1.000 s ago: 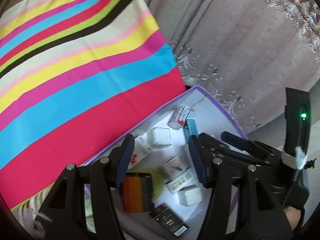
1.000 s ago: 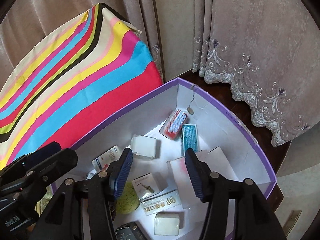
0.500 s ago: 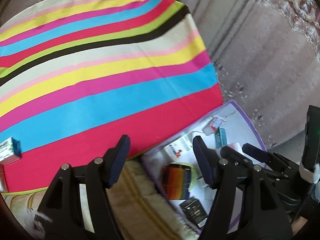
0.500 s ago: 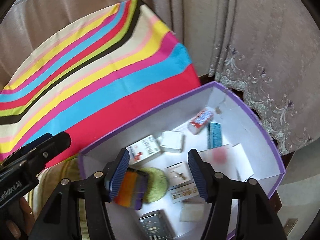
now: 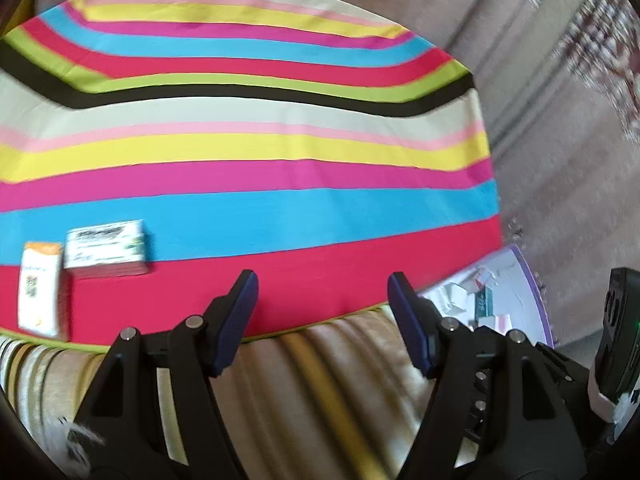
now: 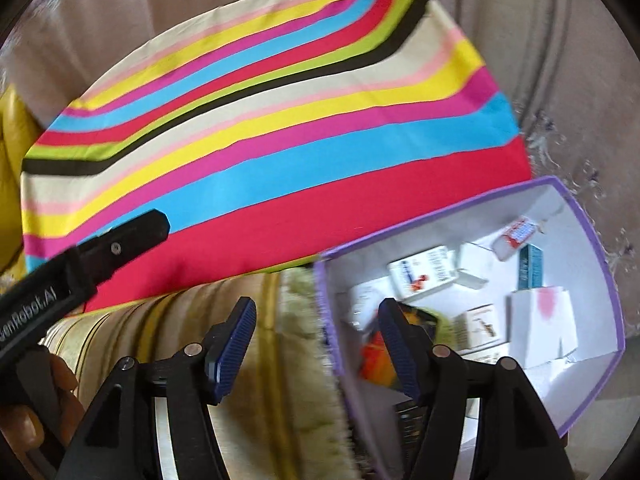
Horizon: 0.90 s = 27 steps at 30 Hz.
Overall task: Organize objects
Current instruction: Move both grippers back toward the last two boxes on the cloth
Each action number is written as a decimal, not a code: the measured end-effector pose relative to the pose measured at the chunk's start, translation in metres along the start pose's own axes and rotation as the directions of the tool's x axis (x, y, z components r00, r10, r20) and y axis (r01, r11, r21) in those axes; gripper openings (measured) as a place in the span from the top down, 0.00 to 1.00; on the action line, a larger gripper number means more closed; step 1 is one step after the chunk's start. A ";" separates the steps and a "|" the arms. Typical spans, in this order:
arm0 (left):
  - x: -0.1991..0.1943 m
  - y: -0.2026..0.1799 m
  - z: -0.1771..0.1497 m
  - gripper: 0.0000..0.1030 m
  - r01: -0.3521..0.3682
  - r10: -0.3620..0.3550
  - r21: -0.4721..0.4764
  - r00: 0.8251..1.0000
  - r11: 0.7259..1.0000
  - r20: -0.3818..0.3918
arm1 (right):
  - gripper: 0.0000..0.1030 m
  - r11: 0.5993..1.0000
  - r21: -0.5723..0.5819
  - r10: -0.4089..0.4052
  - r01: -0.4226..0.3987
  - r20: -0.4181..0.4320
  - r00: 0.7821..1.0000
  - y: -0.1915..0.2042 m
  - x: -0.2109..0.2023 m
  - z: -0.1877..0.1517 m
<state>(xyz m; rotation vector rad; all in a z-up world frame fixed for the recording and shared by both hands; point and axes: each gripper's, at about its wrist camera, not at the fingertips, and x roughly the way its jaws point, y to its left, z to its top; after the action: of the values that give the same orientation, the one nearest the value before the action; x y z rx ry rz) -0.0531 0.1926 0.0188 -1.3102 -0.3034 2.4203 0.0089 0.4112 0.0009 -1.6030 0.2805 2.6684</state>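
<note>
Both grippers are hanging over the front edge of a table draped in a brightly striped cloth (image 5: 280, 152), and neither is carrying anything. In the left wrist view, the left gripper (image 5: 322, 322) is sitting at the bottom centre of the frame with its blue-padded jaws opening; only the red stripe and the pale ribbed cushion (image 5: 320, 380) below the table edge are showing in the gap. At the left of that frame, two small cartons are lying on the cloth: a white and green box (image 5: 106, 250) straddling the blue and red stripes, and an orange-topped white box (image 5: 40, 290) just beside it, lower and to the left, the two looking as if they are touching at a corner. The motion blur is making their print unreadable.

In the right wrist view, the right gripper (image 6: 316, 346) is also at the bottom centre, its jaws opening with nothing between the pads. To the right of it a purple-rimmed box (image 6: 592, 240) is sitting beside the table, holding a jumble of small cartons, including a white carton with red and blue print (image 6: 422, 272) and a teal carton (image 6: 531, 266). The left gripper's black body is crossing the left edge of this frame, with a person's hand (image 6: 28, 412) gripping it low in the corner.
</note>
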 end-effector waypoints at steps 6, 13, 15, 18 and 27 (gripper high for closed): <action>-0.027 0.047 -0.005 0.30 -0.056 0.059 -0.081 0.998 0.995 0.036 | 0.37 0.999 -0.040 0.022 -0.022 -0.009 1.000 0.027 0.005 0.000; -0.060 0.105 -0.017 0.26 -0.146 0.158 -0.179 0.986 0.973 0.055 | 0.37 0.995 -0.085 0.041 -0.042 -0.017 0.999 0.059 0.012 -0.001; -0.066 0.121 -0.019 0.24 -0.176 0.190 -0.196 0.980 0.965 0.052 | 0.37 0.993 -0.107 0.049 -0.051 -0.019 0.999 0.071 0.014 -0.001; -0.069 0.141 -0.021 0.22 -0.212 0.220 -0.210 0.975 0.954 0.016 | 0.36 0.990 -0.127 0.067 -0.069 -0.022 0.998 0.085 0.015 -0.001; -0.059 0.175 -0.018 0.19 -0.255 0.245 -0.196 0.967 0.947 -0.074 | 0.33 0.978 -0.189 0.086 -0.088 -0.018 0.996 0.121 0.021 0.002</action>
<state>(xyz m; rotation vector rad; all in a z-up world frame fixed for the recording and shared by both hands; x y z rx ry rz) -0.0471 0.0088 -0.0085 -1.5807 -0.4041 2.6166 -0.0151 0.2906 0.0010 -1.6914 0.1007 2.8304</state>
